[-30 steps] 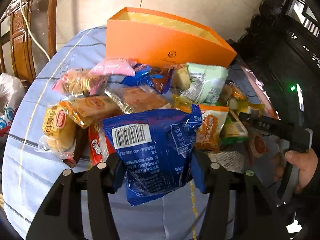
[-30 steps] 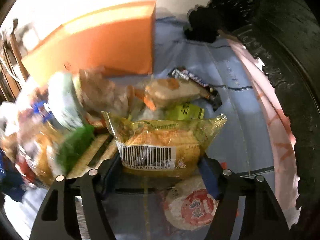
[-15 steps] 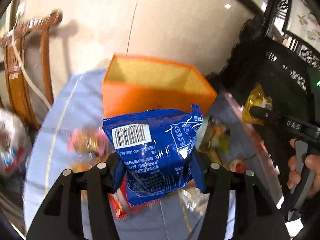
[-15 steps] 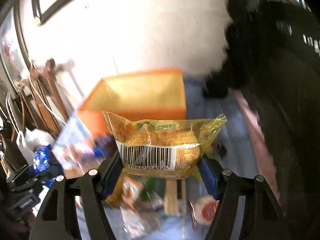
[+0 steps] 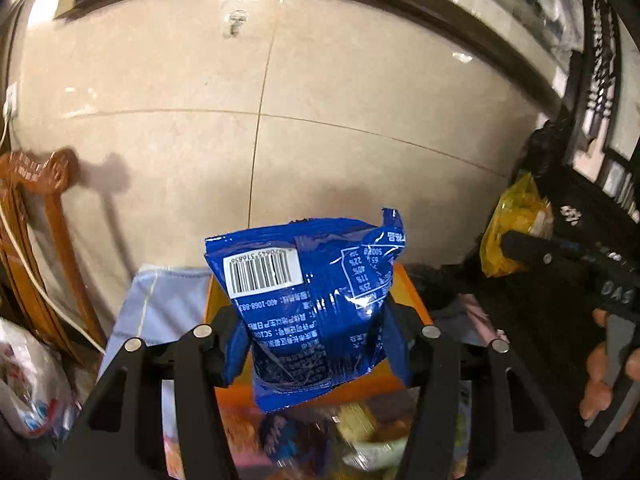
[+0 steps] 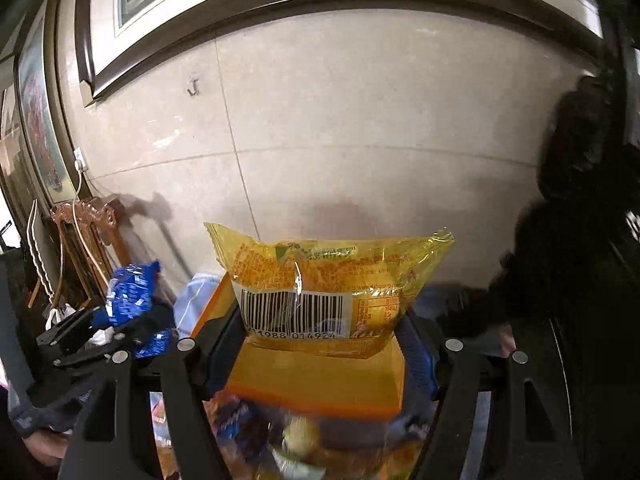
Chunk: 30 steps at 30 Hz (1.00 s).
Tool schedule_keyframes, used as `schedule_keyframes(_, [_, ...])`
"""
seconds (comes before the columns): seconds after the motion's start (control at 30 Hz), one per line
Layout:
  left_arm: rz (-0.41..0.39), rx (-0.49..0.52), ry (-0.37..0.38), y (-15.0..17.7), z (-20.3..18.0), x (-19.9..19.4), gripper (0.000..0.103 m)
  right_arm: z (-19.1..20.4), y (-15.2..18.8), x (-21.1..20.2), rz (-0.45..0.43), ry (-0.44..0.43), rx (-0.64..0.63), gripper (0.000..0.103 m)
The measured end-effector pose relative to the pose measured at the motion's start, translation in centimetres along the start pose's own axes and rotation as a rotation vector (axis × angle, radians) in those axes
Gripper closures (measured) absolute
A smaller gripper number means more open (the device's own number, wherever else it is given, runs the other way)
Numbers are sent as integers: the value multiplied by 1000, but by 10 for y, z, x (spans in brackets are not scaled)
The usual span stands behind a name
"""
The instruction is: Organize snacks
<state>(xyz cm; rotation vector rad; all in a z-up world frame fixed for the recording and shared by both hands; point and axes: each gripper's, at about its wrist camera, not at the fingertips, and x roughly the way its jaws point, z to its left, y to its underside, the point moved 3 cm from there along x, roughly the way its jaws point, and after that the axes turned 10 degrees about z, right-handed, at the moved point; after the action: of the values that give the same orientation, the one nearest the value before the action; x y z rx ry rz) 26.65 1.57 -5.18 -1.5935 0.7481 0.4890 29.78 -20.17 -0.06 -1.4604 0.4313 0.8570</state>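
A beige tiled wall (image 5: 320,100) with a dark-framed picture (image 6: 248,12) high on it fills the background of both wrist views, and a carved wooden chair (image 5: 36,208) stands at the left beside a table (image 5: 160,304) draped in a pale blue cloth. On the table an open orange box (image 6: 320,384) sits just behind a blurred heap of loose snack packets (image 5: 352,436). The left gripper (image 5: 316,344), held up above that heap, has its fingers (image 5: 224,356) clamped on the lower half of a blue snack bag (image 5: 308,300); the bag stands upright between them, its white barcode label facing the camera, in front of the box's near wall. The right gripper (image 6: 320,348) likewise has its fingers (image 6: 416,356) pressed against the two sides of a yellow snack bag (image 6: 328,276), held upright with its barcode toward the lens and its bottom edge just above the box opening. In the left wrist view the yellow bag shows again at the right edge, with the person's right hand (image 5: 604,364) wrapped around the gripper's handle. In the right wrist view the blue bag appears at the lower left, carried in the other gripper. A white plastic bag (image 5: 24,384) lies at the far left, below the chair.
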Motion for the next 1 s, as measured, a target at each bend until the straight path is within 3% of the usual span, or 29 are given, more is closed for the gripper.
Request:
schedule_keyframes(0.03, [1,10,-24,-7,-2,12,46,-1,-5,7,4,-10,1,31])
schedule_keyframes(0.07, [7,13,-38,-11,-2,22,29,-3,-12,19,23,-29,2,28])
schedule_keyframes(0.13, [29,15,-92,-13,2,47,7,-11,-16,50,80,-37,31,24])
schedule_keyframes(0.2, [61,21,-152,-9,9,69,7,-25,-10,68,119,-11,71,24])
schedule_keyframes(0.37, [102,5,-170,10,28,75,7,-40,15,72,132,-1,88,24])
schedule_keyframes(0.53, [130,-54,-138,34,45,49,7,-39,44,63,147,9,106,24])
schedule_keyframes(0.67, [154,-24,-138,67,61,20,7,-24,78,48,159,11,99,23])
schedule_keyframes(0.77, [187,-3,-138,108,76,-2,6,-16,110,36,174,16,99,20])
schedule_keyframes(0.83, [224,21,-148,144,84,-11,6,-15,148,31,202,39,109,18])
schedule_keyframes(1.0, [304,150,-238,225,92,-6,6,-28,243,45,369,80,195,18])
